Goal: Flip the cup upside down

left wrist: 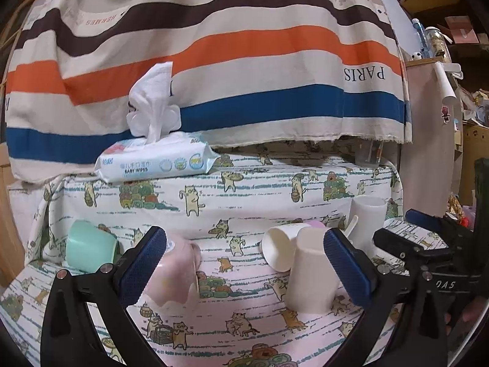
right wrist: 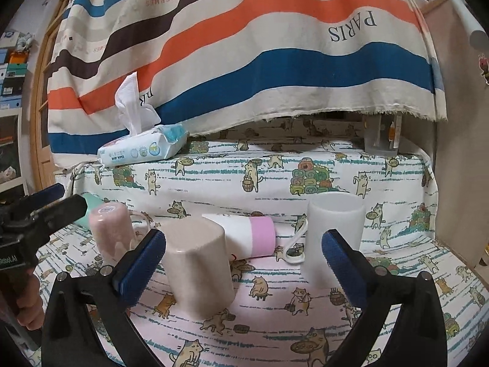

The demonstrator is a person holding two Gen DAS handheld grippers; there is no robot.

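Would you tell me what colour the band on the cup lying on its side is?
Pink, on a white cup; clearest in the right wrist view.

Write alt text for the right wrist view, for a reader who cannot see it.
The open right claw hovers over a cat-print cloth, holding nothing, with an upside-down beige cup just inside its left finger. Behind lie a white-and-pink cup on its side, an upright white mug, an inverted pink mug and baby wipes.
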